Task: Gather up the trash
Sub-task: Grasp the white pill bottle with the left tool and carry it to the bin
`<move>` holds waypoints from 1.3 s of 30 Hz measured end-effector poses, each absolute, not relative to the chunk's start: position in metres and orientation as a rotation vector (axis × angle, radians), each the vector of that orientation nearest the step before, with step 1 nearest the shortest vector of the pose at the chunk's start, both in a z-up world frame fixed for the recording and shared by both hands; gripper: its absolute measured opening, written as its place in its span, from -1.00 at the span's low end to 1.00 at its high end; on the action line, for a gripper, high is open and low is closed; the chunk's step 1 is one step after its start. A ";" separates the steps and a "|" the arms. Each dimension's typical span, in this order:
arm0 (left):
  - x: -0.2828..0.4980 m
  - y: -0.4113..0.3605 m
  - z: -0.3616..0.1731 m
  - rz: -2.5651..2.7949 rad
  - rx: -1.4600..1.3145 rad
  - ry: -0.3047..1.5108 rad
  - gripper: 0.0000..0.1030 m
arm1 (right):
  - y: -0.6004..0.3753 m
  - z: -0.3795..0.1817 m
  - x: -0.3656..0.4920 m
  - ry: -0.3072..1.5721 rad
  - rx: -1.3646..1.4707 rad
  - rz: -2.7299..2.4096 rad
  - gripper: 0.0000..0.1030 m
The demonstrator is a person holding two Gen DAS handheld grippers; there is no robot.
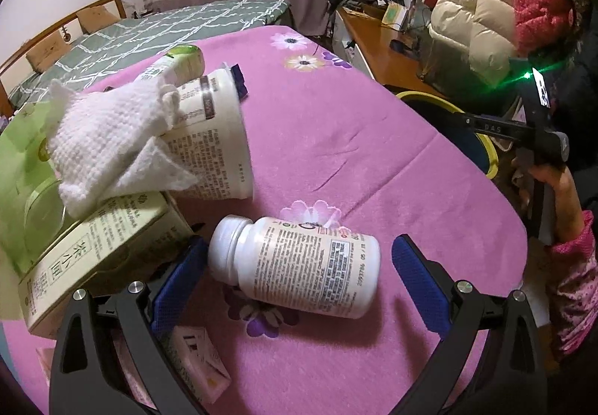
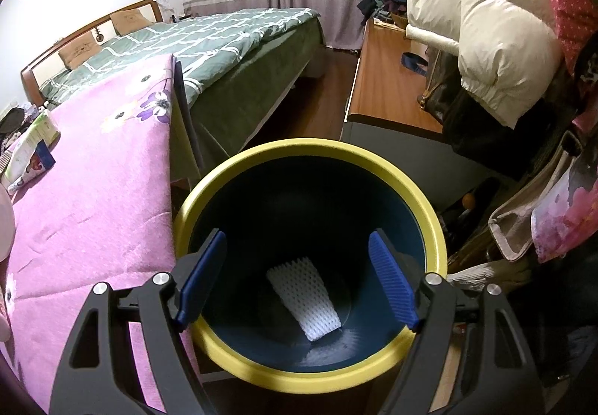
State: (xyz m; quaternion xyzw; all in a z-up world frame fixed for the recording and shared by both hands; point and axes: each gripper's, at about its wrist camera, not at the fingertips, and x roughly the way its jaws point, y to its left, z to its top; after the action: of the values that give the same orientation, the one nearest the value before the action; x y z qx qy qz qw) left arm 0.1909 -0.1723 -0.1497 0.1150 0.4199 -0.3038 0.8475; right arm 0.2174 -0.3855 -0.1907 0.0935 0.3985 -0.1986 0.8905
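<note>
Pink flowered blanket [image 1: 373,138] covers the table in a bedroom, w/ a bed [image 2: 209,52] and curtains behind. We see the left gripper [image 1: 299,265] tilted steeply down over the blanket, fingers spread wide either side of a white bottle [image 1: 295,265] that lies on its side, cap toward the left pad; the pads don't press it, tho the left one sits just beside the cap. Bottle label is dense small print, too fine for us to read. Left of it lies a green box [image 1: 93,258] w/ Chinese characters down its side; we make out 茶小… but not the rest. On the box rests a crumpled white tissue [image 1: 112,138], leaning against a tipped white cup [image 1: 213,138] w/ printed text, unreadable. Behind that, a green-capped bottle [image 1: 179,64]. A small pink carton [image 1: 202,362] lies under the left finger. Right gripper [image 2: 299,280] also points steeply down, held by a hand [image 1: 553,183] in a pink sleeve, fingers spread w/ nothing between them, right over the bin [image 2: 239,362], yellow rim, dark inside. White foam net [image 2: 306,299] lies at the bin's bottom. Bin stands just beside the table edge.
</note>
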 end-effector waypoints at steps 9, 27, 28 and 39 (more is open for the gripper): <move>0.188 -0.184 -0.156 -0.637 0.347 0.873 0.71 | -0.384 -0.193 0.217 0.831 0.200 -0.405 0.45; 0.187 -0.281 -0.109 -0.789 0.340 0.783 0.71 | -0.393 -0.158 0.162 0.721 0.252 -0.435 0.45; 0.190 -0.292 -0.108 -0.801 0.337 0.786 0.71 | -0.395 -0.155 0.155 0.710 0.257 -0.445 0.46; 0.213 -0.437 -0.116 -0.909 0.399 0.781 0.71 | -0.425 -0.132 0.088 0.635 0.308 -0.553 0.54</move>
State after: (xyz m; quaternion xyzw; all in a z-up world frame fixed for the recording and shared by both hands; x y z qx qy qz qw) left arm 0.2133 -0.4374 -0.1156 0.1866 0.3652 -0.4250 0.8069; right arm 0.0880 -0.4254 -0.1324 0.1489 0.3069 -0.2672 0.9012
